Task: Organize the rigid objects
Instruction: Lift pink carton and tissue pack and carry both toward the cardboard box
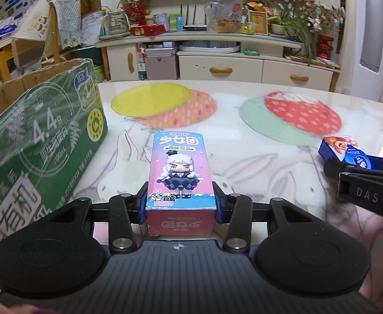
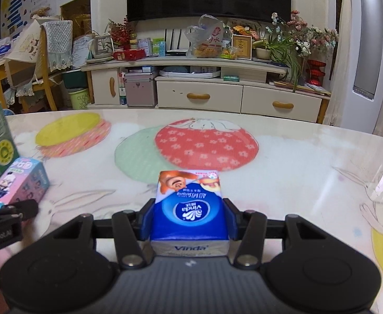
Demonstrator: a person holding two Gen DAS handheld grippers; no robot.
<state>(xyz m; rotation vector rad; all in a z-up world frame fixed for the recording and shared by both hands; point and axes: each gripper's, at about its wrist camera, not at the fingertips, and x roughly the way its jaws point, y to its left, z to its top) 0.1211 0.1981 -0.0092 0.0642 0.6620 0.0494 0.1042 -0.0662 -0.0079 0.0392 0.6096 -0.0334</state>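
Left tool: closed on the near end of the pink figure box, pads against both long sides; the box points away along the fingers.
Right tool: clamped on the blue tissue pack, again near its rear end.
Whether lifted: I cannot tell if either item is clear of the bench.
Likely destination: the open green carton, at the left of the bench, close beside the pink box.
Doing it well: keep both grips firm and each item level, since both are held at one end and may droop.
Order: I would take the left item in first, because the two tools sit near each other.
Clearance: lift above the carton's torn rim before lowering.
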